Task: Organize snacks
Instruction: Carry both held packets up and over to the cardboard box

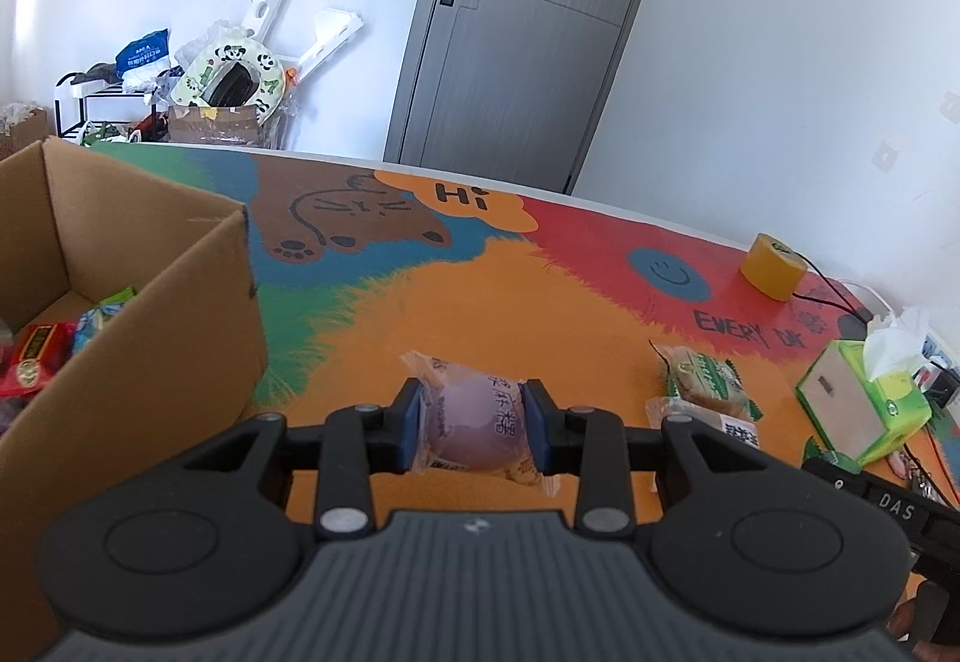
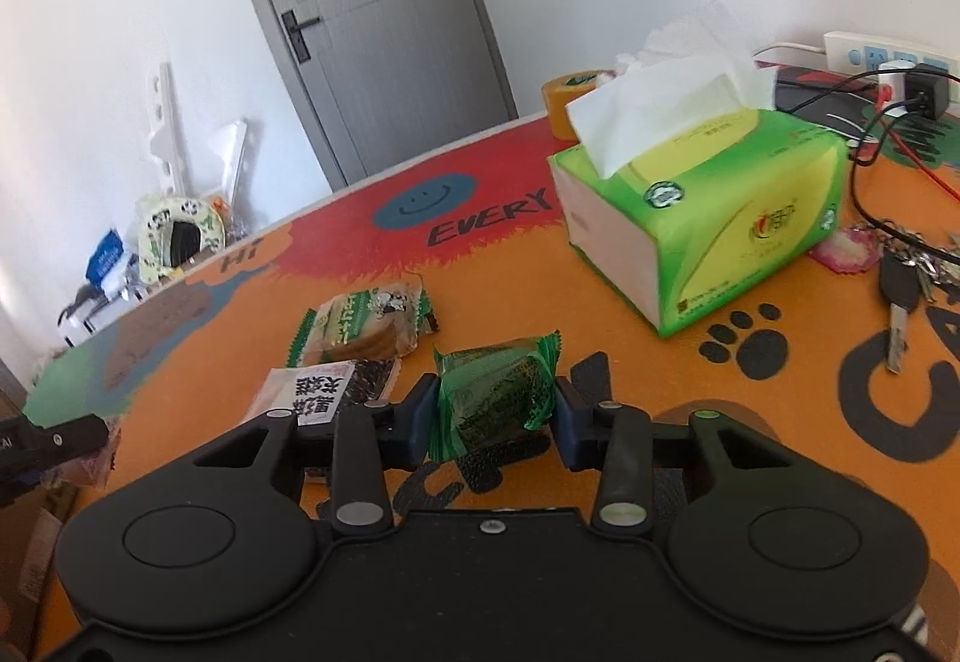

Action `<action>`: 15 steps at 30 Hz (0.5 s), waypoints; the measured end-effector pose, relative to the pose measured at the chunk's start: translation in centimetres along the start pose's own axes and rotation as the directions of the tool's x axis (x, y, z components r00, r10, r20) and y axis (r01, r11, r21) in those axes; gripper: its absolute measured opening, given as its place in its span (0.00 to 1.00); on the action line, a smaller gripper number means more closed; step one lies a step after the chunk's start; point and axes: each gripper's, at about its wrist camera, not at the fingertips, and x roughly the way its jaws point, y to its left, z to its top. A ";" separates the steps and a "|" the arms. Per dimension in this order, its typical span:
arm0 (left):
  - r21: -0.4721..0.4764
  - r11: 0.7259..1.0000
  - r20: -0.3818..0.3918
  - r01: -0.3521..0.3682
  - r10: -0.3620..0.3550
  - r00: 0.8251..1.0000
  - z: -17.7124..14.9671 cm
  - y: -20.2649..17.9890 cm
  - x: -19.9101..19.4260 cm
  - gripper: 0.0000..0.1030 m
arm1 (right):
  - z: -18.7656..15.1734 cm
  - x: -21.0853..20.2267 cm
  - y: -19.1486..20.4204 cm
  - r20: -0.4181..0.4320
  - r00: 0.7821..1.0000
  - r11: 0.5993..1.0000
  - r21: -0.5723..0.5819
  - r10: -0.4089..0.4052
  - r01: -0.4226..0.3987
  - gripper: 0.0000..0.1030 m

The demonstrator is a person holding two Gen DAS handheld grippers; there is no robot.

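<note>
Left gripper (image 1: 476, 425) fingers pinching purple bun packet (image 1: 477, 422) mid-body: soft, light, crinkly. Right gripper (image 2: 493, 406) clamped on green snack (image 2: 493, 392); box (image 1: 132, 338) at 9 o'clock.

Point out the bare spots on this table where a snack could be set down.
Bare mat lies between the cardboard box and the purple snack, and beyond it toward the tape roll. It is crowded around the tissue box, keys and cracker packet.

Black left claw (image 1: 476, 425), blue pads (image 1: 410, 422), silver screws
</note>
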 end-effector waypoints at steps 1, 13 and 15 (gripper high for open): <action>-0.001 1.000 0.004 0.002 -0.002 1.000 0.0 0.0 -0.3 0.33 | 0.0 -0.4 -0.1 0.006 1.000 1.000 0.008 0.003 -0.003 0.38; 0.003 1.000 0.076 0.006 -0.006 0.997 0.1 0.5 -4.8 0.33 | -0.2 -4.5 0.8 0.064 0.993 0.995 0.024 0.097 -0.099 0.38; 0.001 1.000 0.088 0.009 -0.009 0.996 0.2 0.7 -5.5 0.33 | -0.2 -5.0 1.4 0.070 0.991 0.993 0.019 0.115 -0.116 0.38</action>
